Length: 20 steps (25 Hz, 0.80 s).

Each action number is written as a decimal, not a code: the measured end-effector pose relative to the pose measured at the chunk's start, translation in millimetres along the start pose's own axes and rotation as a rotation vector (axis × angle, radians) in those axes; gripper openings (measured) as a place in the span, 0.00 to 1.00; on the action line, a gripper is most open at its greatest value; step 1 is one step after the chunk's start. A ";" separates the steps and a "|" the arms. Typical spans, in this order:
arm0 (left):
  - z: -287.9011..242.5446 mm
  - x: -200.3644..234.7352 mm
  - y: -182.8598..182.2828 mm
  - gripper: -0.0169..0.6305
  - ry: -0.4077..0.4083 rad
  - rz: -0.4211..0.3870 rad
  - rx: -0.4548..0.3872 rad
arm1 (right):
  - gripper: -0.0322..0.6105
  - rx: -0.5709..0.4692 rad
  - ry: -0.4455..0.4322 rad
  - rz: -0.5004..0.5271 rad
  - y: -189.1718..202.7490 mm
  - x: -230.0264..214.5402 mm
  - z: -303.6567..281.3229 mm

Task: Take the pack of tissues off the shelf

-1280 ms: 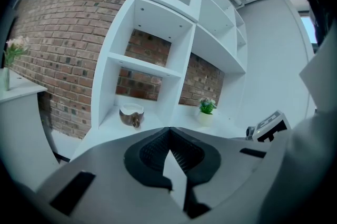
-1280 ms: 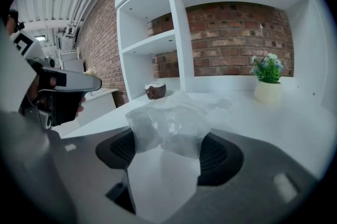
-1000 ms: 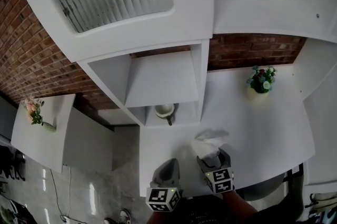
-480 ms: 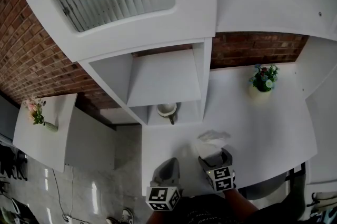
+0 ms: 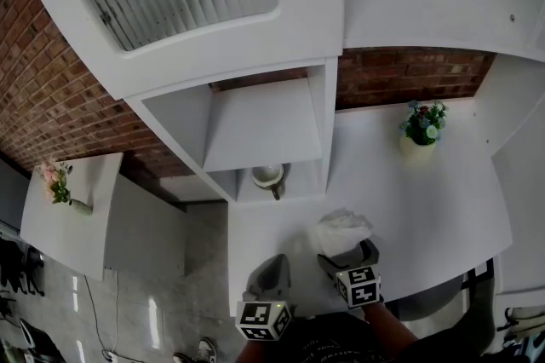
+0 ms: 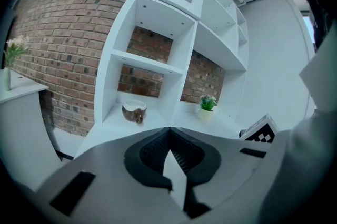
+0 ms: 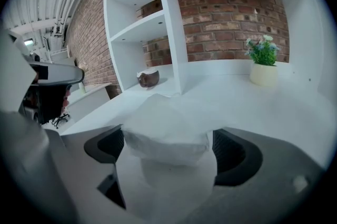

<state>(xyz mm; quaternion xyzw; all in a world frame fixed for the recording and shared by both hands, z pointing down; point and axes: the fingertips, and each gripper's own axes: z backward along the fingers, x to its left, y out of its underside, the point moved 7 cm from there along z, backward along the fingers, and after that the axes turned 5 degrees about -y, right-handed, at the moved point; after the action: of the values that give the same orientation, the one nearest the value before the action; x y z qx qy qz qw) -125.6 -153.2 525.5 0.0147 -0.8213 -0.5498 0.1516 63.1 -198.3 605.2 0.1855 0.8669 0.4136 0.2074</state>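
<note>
The white pack of tissues (image 5: 343, 225) lies on the white counter (image 5: 426, 208), in front of the shelf unit (image 5: 264, 127). My right gripper (image 5: 345, 249) straddles it from the near side. In the right gripper view the pack (image 7: 166, 125) sits between the two dark pads (image 7: 239, 157), and the right gripper (image 7: 168, 134) is open; its jaws have just been opening around the pack. My left gripper (image 5: 272, 266) hovers at the counter's near edge, left of the right one. In the left gripper view the left gripper (image 6: 169, 131) is shut, its tips meeting on nothing.
A brown-and-white cup (image 5: 266, 176) stands in the lowest shelf compartment. A small potted plant (image 5: 421, 131) sits at the back right of the counter by the brick wall. A low side table with a flower vase (image 5: 58, 187) is far left.
The right gripper's jaws have spread wider around the pack of tissues, which now rests on the counter. The left gripper has stayed put.
</note>
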 end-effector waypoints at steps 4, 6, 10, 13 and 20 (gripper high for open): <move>1.4 -0.6 1.6 0.04 0.004 0.002 0.001 | 0.86 0.001 -0.010 -0.030 -1.0 0.7 4.6; 2.1 -1.1 2.4 0.04 0.008 0.003 -0.001 | 0.86 0.008 -0.021 -0.046 -2.0 1.7 6.7; 4.7 -2.3 2.9 0.04 0.011 0.006 -0.007 | 0.88 0.015 -0.039 -0.054 -4.5 5.2 12.7; 6.8 -2.3 1.3 0.04 0.006 0.012 -0.018 | 0.89 -0.004 -0.044 -0.056 -11.8 6.5 22.1; 13.4 2.2 -3.0 0.04 -0.012 0.028 -0.051 | 0.89 -0.067 -0.045 -0.040 -35.9 2.2 51.7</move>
<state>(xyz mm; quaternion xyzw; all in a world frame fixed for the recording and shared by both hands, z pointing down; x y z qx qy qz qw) -131.7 -142.8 518.6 -0.0037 -0.8080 -0.5685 0.1547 82.3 -185.3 546.8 0.1703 0.8512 0.4338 0.2415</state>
